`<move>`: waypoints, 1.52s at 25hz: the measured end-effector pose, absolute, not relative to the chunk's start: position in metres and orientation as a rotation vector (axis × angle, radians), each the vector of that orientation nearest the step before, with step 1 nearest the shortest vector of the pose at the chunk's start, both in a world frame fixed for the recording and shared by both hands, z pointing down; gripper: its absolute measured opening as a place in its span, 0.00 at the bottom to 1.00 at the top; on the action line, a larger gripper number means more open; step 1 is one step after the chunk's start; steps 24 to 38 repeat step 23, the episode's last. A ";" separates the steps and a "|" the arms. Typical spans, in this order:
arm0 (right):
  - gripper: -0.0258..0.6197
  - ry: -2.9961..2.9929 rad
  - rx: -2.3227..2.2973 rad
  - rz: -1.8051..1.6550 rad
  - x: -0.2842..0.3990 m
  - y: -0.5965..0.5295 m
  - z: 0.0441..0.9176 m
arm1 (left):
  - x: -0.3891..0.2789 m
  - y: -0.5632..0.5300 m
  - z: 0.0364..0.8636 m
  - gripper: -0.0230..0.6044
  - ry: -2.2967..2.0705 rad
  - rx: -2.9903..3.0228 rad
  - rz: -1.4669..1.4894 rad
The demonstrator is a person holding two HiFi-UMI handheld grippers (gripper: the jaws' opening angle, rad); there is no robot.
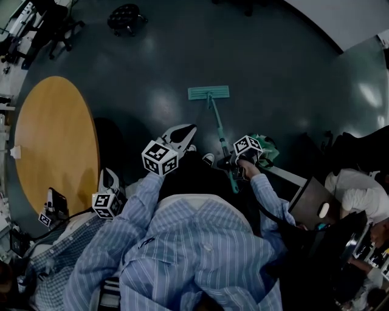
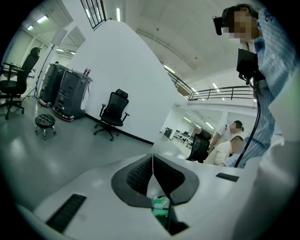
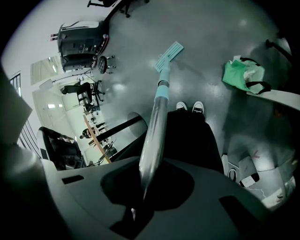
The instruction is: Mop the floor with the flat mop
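The flat mop has a teal head [image 1: 208, 92] lying flat on the dark floor ahead of me, and its handle [image 1: 220, 130] slants back to my right gripper [image 1: 234, 164]. In the right gripper view the silvery handle [image 3: 157, 126] runs from the shut jaws out to the mop head [image 3: 168, 54]. My right gripper [image 3: 147, 176] is shut on that handle. My left gripper [image 1: 184, 132] hangs raised to the left of the handle, apart from it. In its own view the left gripper [image 2: 153, 161] has its pads pressed together with nothing between them.
A round wooden table [image 1: 55, 140] fills the left. A stool [image 1: 124, 15] and an office chair [image 1: 61, 24] stand far back. A green bag [image 1: 265, 147] lies right of my feet [image 3: 187, 107]. People sit at the right [image 1: 358, 194]. Another marker-cube gripper [image 1: 108, 197] is at lower left.
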State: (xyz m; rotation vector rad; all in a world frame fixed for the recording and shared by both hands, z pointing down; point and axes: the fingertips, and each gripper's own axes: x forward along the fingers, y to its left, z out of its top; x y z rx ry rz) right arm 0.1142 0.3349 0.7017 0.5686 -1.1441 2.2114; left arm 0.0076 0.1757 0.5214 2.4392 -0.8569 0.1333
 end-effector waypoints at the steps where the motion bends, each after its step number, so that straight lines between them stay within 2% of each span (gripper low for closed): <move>1: 0.12 -1.143 0.568 2.211 0.114 0.335 0.701 | 0.007 0.176 0.522 0.05 -0.856 2.435 0.136; 38: 0.12 -1.149 0.560 2.201 0.123 0.339 0.708 | 0.020 0.186 0.531 0.05 -0.896 2.413 0.122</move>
